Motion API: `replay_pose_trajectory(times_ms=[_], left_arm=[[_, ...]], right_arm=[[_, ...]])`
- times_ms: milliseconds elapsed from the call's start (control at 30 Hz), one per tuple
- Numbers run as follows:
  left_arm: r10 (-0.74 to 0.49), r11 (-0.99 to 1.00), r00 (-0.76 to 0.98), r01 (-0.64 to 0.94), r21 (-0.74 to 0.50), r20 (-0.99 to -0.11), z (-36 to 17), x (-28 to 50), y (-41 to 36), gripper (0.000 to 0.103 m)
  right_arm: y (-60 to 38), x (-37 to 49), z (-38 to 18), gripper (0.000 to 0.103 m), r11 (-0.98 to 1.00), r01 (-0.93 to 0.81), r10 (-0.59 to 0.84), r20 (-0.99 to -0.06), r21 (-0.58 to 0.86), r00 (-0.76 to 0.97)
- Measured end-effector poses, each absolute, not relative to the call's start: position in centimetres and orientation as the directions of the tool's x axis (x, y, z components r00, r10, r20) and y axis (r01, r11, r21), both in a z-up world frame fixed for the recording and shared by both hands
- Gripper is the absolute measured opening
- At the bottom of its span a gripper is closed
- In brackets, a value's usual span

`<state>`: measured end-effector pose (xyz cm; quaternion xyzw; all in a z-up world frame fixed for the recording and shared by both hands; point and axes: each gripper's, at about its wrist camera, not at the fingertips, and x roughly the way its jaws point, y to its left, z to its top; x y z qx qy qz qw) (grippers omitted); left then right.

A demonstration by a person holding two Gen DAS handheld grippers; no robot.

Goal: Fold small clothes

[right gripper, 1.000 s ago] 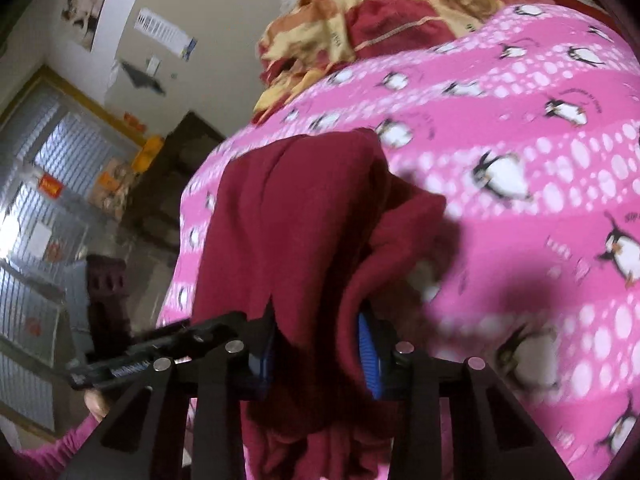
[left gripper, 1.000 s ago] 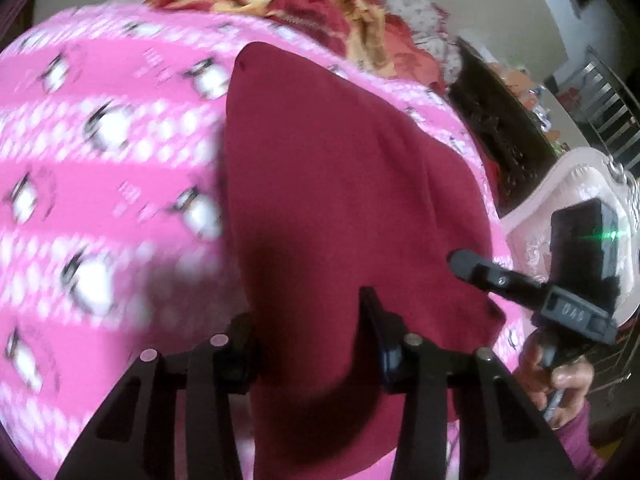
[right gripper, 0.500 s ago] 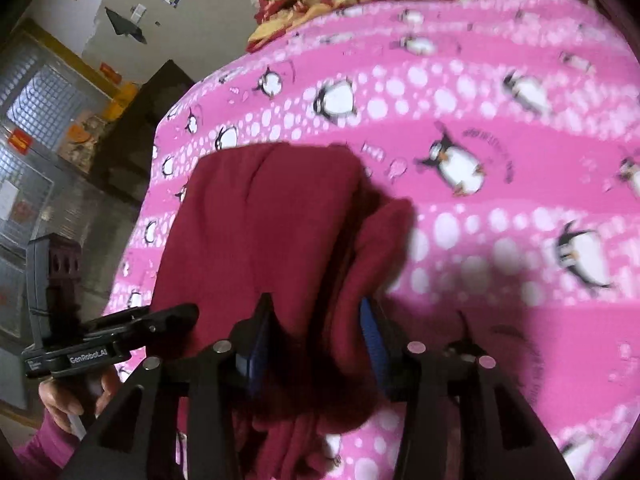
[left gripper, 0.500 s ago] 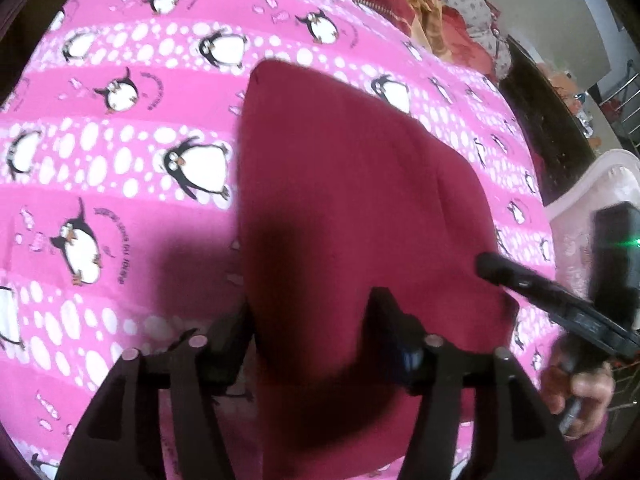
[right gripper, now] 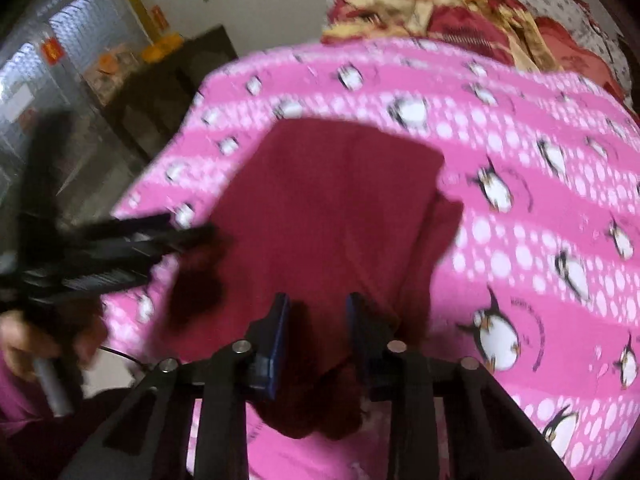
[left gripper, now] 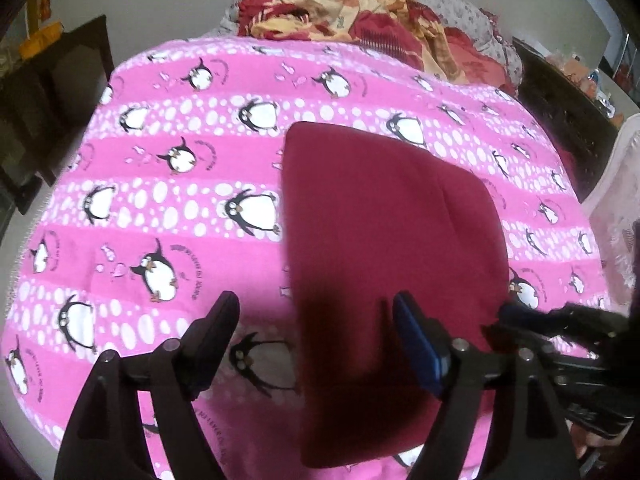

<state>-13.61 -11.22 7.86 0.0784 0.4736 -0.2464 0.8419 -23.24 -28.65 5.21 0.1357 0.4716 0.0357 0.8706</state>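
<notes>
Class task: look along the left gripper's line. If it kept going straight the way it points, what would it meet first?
Probably the near left edge of the dark red garment on the pink penguin blanket; the left gripper's jaws are opening, straddling that edge.

The garment (left gripper: 384,248) lies on the blanket (left gripper: 160,200), bedding (left gripper: 360,12) behind.

We see a dark red garment (left gripper: 384,248) of soft, matt fleecy cloth lying on a pink penguin-print blanket (left gripper: 160,208), plush cloth too. Our tongs (left gripper: 316,344) look like matt black plastic with glossy blue pads (left gripper: 420,356) and small shiny metal pins.
</notes>
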Motion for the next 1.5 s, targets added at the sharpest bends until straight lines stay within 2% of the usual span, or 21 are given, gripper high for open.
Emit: replay_pose_trajectory(times_ms=[200, 300, 333, 367, 467, 567, 833, 1033, 1500], left_arm=[[-0.34, 0.874, 0.483, 0.479, -0.081, -0.807, 9.2, -15.2, -10.6, 0.079], [-0.342, 0.876, 0.512, 0.478, -0.069, -0.788, 10.1, -15.9, -10.3, 0.083], [-0.342, 0.876, 0.52, 0.477, -0.066, -0.783, 10.4, -16.1, -10.2, 0.084], [-0.342, 0.877, 0.525, 0.477, -0.064, -0.779, 10.7, -16.3, -10.2, 0.084], [-0.34, 0.884, 0.553, 0.463, -0.058, -0.761, 11.4, -16.9, -9.8, 0.084], [-0.344, 0.888, 0.569, 0.456, -0.061, -0.747, 12.1, -17.4, -9.6, 0.084], [-0.334, 0.892, 0.604, 0.452, -0.034, -0.723, 13.1, -18.3, -9.2, 0.084], [-0.331, 0.894, 0.614, 0.447, -0.031, -0.716, 13.3, -18.3, -8.8, 0.084], [-0.321, 0.897, 0.617, 0.442, -0.02, -0.719, 13.1, -18.0, -8.8, 0.084]], right_arm=[[-28.1, -24.6, 5.0, 0.028, 0.964, 0.072, 0.171, -0.805, 0.256, 0.569], [-27.9, -25.6, 6.2, 0.031, 0.964, 0.088, 0.153, -0.792, 0.252, 0.591], [-27.9, -25.8, 6.7, 0.034, 0.963, 0.097, 0.145, -0.787, 0.251, 0.599], [-27.8, -26.1, 7.3, 0.043, 0.962, 0.105, 0.138, -0.781, 0.252, 0.608], [-27.9, -27.0, 9.0, 0.059, 0.96, 0.149, 0.086, -0.755, 0.237, 0.65], [-28.0, -27.3, 10.0, 0.066, 0.957, 0.194, 0.034, -0.749, 0.215, 0.662], [-27.8, -27.1, 11.3, 0.078, 0.951, 0.241, -0.018, -0.744, 0.193, 0.668], [-27.5, -26.6, 11.2, 0.083, 0.951, 0.249, -0.028, -0.753, 0.182, 0.657], [-27.5, -25.8, 10.8, 0.085, 0.951, 0.253, -0.028, -0.769, 0.176, 0.639]])
